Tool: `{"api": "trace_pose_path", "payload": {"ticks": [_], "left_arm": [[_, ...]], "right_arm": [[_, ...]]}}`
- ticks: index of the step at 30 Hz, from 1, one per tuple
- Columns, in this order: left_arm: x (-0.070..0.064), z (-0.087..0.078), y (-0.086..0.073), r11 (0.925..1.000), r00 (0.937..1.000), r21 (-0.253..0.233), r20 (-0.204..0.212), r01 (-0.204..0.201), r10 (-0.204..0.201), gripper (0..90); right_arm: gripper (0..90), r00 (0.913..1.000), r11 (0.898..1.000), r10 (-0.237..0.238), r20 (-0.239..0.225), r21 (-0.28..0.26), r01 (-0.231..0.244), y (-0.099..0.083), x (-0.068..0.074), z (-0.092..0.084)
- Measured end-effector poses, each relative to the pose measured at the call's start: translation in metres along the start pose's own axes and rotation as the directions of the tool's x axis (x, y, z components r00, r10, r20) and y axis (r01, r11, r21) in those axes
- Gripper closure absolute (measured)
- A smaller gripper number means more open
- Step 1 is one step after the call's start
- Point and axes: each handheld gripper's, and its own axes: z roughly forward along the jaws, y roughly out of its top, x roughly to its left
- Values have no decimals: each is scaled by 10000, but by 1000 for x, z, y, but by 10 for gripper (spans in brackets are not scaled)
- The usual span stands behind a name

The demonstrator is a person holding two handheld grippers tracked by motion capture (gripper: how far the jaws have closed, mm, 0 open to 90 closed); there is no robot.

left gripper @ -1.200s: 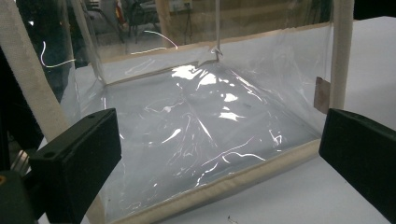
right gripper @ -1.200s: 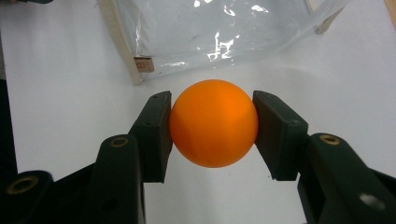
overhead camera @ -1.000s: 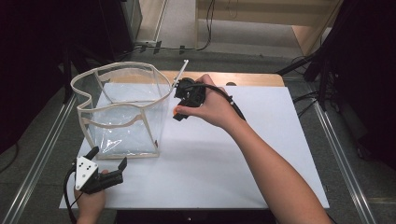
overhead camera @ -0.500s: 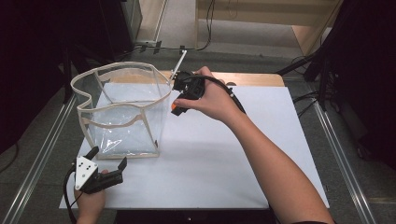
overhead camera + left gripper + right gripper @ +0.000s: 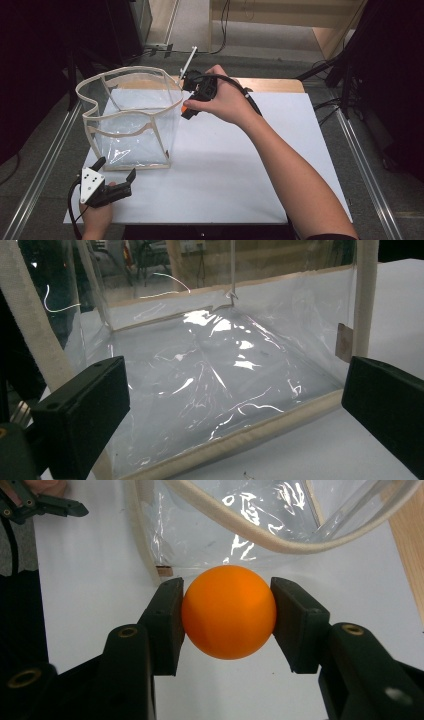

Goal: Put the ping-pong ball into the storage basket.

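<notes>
smooth orange ball (image 5: 228,612), matte, seemingly unmarked

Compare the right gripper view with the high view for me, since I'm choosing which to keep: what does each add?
The right gripper view alone shows the orange ball whole, both jaws pressed on it. The high view alone shows the person's forearms, the whole white table, and the right gripper beside the bag's rim. Both share the clear bag and the open left gripper.

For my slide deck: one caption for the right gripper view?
Right gripper clamps an orange ball just outside the clear bag's rim.
</notes>
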Motion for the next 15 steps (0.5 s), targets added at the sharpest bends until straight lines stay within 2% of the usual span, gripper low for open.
{"api": "trace_pose_path", "payload": {"ticks": [15], "left_arm": [[0, 0, 0, 10000, 10000, -15, 6, -17, 17, 0]], "right_arm": [[481, 9997, 9998, -211, -101, 42, 212, 11, -2, -10]]}}
